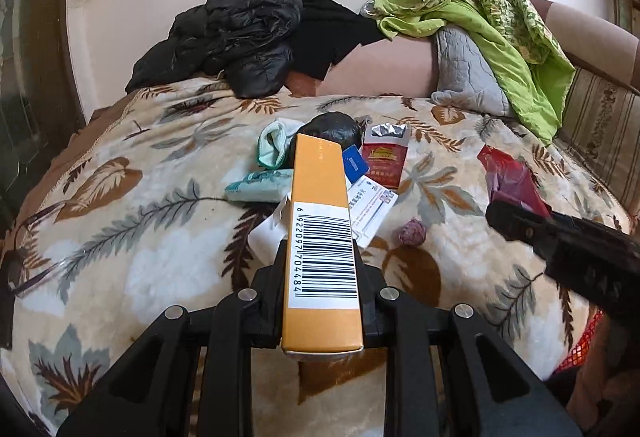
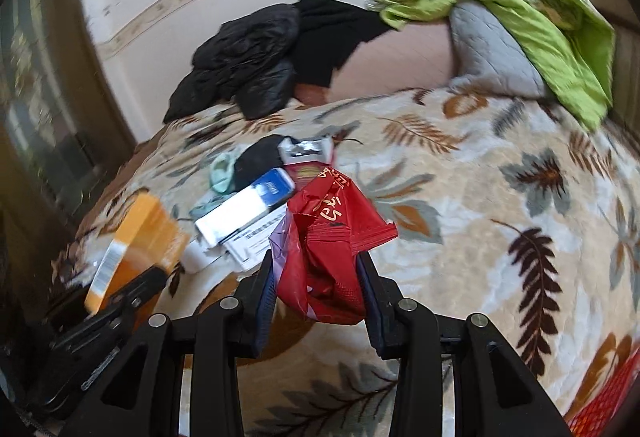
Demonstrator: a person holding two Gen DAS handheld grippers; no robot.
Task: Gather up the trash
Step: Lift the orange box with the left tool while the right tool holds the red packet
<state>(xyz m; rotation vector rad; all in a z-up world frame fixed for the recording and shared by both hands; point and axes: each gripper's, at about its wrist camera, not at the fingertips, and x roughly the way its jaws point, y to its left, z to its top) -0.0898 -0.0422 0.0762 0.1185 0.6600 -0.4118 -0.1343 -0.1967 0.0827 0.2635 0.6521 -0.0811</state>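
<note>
The left claw [image 1: 320,277] is clamped on a long orange box [image 1: 320,237] that juts forward from between its fingers, barcode side up, the digits reading 6 922097 704484. To its right, the right claw [image 2: 316,277] is closed on a crumpled red wrapper [image 2: 332,237] with gold lettering too creased to read. Beyond both, mid-bed [image 1: 140,257], lie a red cigarette pack [image 1: 384,161], printed papers [image 1: 370,209] and a blue-and-white box [image 2: 248,205].

Long box [image 1: 320,237] between the left gripper [image 1: 320,269] fingers, above the blanket [image 1: 160,277], litter pile [image 1: 372,165] on blanket beyond it, crumpled wrapper [image 2: 328,237] in right gripper [image 2: 316,277] to its right, jacket [image 1: 236,37] and pillow [image 1: 464,77] behind
</note>
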